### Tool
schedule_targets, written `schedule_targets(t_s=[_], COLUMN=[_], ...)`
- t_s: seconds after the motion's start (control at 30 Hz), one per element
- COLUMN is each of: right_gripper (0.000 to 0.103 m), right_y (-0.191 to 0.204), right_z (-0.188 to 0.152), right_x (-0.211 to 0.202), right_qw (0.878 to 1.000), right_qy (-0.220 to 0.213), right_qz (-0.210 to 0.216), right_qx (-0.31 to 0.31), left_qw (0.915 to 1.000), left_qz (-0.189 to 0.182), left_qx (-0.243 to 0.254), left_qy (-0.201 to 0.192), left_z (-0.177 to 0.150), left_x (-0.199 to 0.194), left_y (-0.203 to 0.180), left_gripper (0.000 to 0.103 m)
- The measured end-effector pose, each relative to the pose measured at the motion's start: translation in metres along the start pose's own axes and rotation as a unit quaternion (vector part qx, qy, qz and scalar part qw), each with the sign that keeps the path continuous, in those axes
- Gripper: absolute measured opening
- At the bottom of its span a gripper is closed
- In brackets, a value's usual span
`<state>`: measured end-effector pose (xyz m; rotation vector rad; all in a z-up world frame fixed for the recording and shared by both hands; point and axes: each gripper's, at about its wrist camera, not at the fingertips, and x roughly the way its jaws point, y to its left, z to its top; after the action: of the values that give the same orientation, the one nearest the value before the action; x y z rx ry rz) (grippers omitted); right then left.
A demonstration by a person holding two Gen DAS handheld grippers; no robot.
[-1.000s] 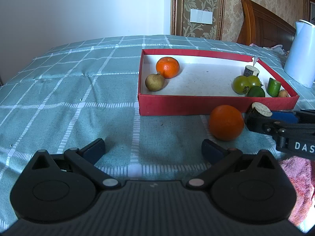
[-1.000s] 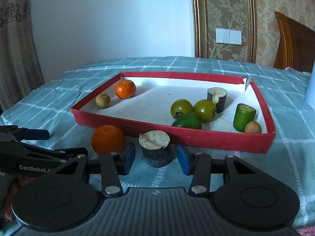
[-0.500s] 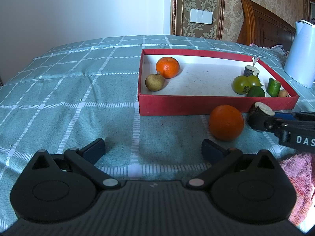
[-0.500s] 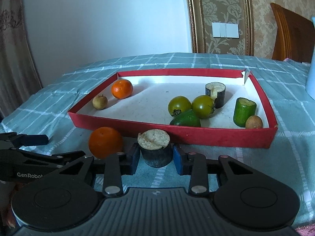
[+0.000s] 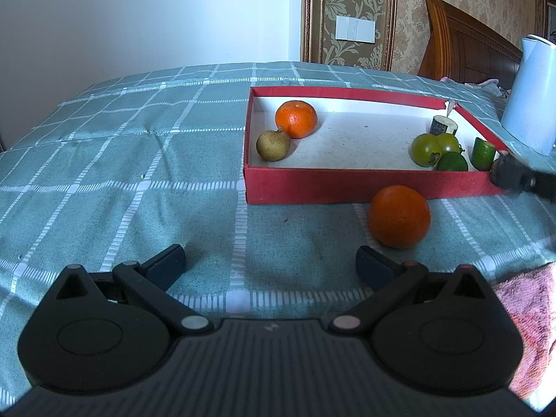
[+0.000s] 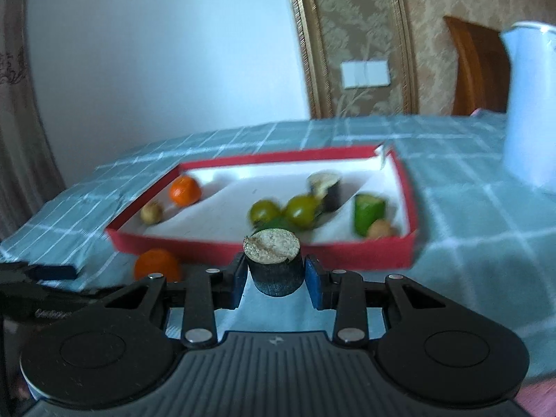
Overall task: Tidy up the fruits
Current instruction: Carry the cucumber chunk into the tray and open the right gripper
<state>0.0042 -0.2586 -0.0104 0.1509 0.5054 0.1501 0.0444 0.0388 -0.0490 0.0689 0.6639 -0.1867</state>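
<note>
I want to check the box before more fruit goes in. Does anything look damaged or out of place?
The red box has a torn far right corner. One orange sits outside it on the cloth.

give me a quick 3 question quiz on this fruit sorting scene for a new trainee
1. True or false: the right gripper is shut on the dark cut piece.
2. Multiple choice: where is the big orange that lies nearest the left gripper?
A. inside the red box
B. on the checked cloth in front of the red box
C. between the left gripper's pads
3. Fill in: the white jug stands ____ the red box.

Key
1. True; both blue pads press its sides.
2. B; it lies outside the front wall, and the left gripper is open and empty.
3. Outside, beyond the box's right wall.
</note>
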Motion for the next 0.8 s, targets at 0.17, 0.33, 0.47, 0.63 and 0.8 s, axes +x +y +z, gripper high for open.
schedule_targets(t_s=[0.17,0.33,0.47,0.63,0.8], right_gripper=[0.033,0.033,0.033,0.033,0.033], right_y=[-0.009,-0.012,-0.016,-0.021,-0.015], right_z=[0.016,0.026,0.028,0.026,0.03], right_x=[0.005,0.022,0.037,0.049,0.056], right_qw=[1.0,0.999,0.999,0.999,0.998], right_qy=[-0.019,-0.016,-0.002,0.004,-0.001], right_qz=[-0.012,-0.025,-0.038,-0.047,-0.057], right_qx=[-0.006,-0.012,-0.012,-0.009,-0.021], left_qw=[1.0,1.0,1.0,1.0,1.0], left_qz=[0.0,0.0,0.0,0.0,0.0], left_qx=[0.0,0.0,0.0,0.0,0.0], left_qy=[0.0,0.0,0.0,0.0,0.0], left_z=[0.0,0.0,0.0,0.0,0.0], left_x=[0.0,0.0,0.0,0.0,0.0], left_y=[0.0,0.0,0.0,0.0,0.0], left_gripper=[0.103,0.103,0.103,0.103,0.103])
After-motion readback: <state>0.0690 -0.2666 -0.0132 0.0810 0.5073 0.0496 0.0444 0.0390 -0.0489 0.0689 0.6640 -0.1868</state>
